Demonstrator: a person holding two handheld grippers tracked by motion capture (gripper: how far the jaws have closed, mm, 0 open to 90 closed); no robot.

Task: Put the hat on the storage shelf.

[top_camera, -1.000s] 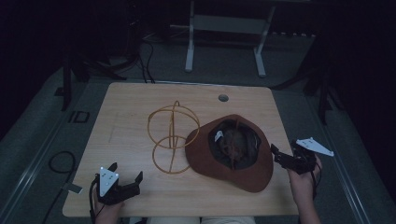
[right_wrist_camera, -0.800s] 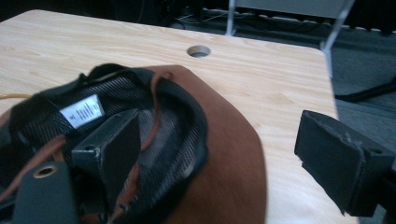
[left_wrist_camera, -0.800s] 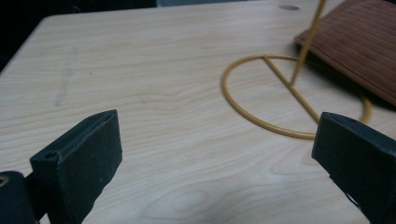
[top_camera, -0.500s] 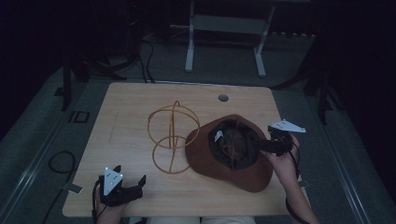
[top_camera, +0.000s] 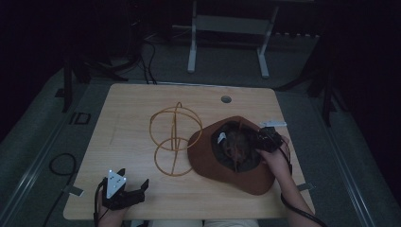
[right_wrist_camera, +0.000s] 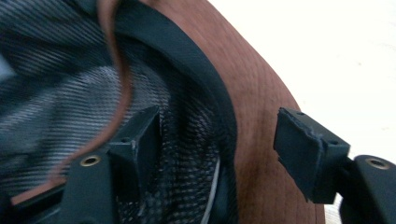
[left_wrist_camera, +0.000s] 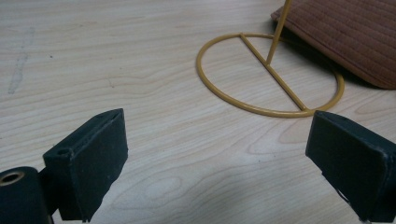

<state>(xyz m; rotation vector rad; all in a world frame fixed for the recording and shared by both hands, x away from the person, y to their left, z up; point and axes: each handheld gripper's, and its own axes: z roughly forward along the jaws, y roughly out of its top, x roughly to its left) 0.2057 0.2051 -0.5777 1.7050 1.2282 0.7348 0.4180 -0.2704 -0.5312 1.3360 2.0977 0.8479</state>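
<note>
Bench: the pale rectangular wooden bench [top_camera: 142, 109] filled the middle of the high view.
Hat: the brown wide-brimmed felt hat [top_camera: 246, 177] lay upside down at centre right, its brim edge over the stand's base ring.
Stand: the yellow wire hat stand [top_camera: 175, 137] lay at centre, just left of the hat.
Right tool [top_camera: 255, 140]: at the hat's right side, one jaw inside the dark mesh lining, one outside over the brim; jaws had just been closing, not yet pressing the brim between them.
Left tool [top_camera: 135, 189]: lower left, spread wide over bare wood.
</note>
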